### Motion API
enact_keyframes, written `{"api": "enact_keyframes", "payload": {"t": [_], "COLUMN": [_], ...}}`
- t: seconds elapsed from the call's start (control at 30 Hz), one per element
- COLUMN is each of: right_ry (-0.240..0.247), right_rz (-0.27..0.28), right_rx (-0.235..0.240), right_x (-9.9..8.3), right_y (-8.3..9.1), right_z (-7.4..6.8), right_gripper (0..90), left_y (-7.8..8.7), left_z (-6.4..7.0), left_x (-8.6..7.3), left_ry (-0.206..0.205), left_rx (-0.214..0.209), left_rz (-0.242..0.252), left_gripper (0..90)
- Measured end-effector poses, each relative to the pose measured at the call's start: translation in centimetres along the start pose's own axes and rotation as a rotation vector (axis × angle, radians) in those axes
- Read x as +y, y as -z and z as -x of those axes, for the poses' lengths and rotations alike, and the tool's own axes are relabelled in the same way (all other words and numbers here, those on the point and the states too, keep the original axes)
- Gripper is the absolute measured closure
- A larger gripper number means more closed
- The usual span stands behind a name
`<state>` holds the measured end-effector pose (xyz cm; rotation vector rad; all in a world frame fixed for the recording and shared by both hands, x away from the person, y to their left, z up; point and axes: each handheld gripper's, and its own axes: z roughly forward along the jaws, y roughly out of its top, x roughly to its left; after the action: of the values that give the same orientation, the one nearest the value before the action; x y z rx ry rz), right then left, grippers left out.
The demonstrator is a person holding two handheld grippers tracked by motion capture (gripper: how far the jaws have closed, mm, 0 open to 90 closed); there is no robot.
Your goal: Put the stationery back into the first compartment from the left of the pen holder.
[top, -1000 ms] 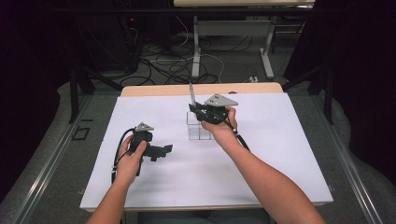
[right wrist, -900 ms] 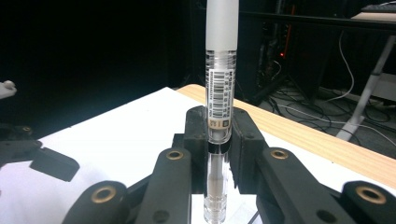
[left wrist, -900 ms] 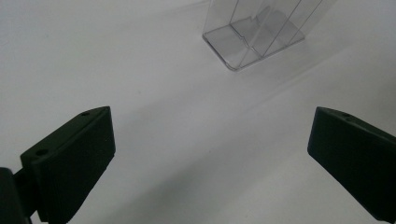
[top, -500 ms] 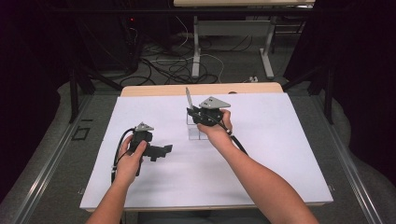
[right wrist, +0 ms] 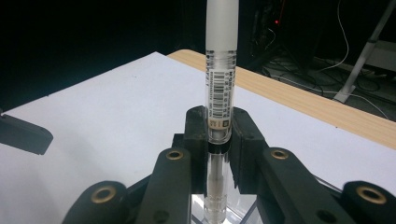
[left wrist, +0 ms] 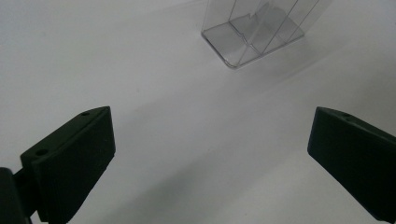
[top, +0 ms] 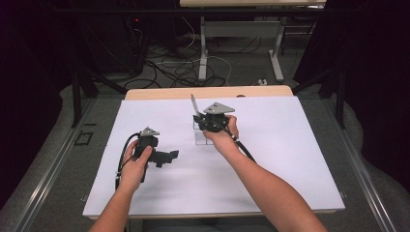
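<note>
1. High view puts the left gripper (top: 162,157) on the near-left part of the white bench (top: 300,145), held low in the person's left hand (top: 134,162) and pointing right, well apart from the work
2. Left gripper view has its jaws spread wide with nothing between them, only bare bench below; the clear holder (left wrist: 254,35) stands farther off, toward the top of that view
3. Just right of centre in the high view the clear holder (top: 203,134) stands on the bench, with the right gripper (top: 205,123) directly above it in the person's right hand (top: 225,137)
4. Right gripper view shows the jaws pinching a pen (right wrist: 219,93) by its barcode-labelled barrel; the frosted cap end rises above the jaws, and the lower end reaches down to the clear rim of the holder (right wrist: 224,210). In the high view the pen (top: 194,104) leans slightly to the far left
5. The step in hand looks like lowering the pen into a compartment. To do it well, I would first bring the pen upright, so the tip drops cleanly between the dividers rather than catching a wall
6. Lower it slowly and part the jaws only once the pen is well down inside; the holder looks light and may slide or tip, so the idle left gripper could steady it
</note>
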<state>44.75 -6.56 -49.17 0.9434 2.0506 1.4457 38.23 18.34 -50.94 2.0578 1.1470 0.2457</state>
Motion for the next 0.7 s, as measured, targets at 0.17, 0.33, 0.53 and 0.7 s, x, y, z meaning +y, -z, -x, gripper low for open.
{"api": "enact_keyframes", "payload": {"t": [0.17,0.33,0.53,0.7], "right_ry": [0.015,0.039,0.039,0.042], "right_rz": [-0.012,-0.004,0.014,0.047], "right_rx": [0.005,-0.002,-0.008,-0.035], "right_x": [-0.1,0.0,0.3,0.4], "right_y": [-0.1,0.0,0.6,1.4], "right_z": [-0.1,-0.1,0.0,0.2], "right_gripper": [78.8,75.3,66.1,58.2], "left_y": [-0.1,-0.1,0.0,0.0], "left_z": [0.0,0.0,0.0,-0.1], "left_x": [0.0,-0.1,-0.1,-0.2], "left_ry": [0.003,0.004,0.01,0.01], "left_rx": [0.005,0.006,0.001,0.008], "left_rz": [0.011,0.011,0.008,0.013], "left_gripper": [0.8,0.8,0.8,0.8]}}
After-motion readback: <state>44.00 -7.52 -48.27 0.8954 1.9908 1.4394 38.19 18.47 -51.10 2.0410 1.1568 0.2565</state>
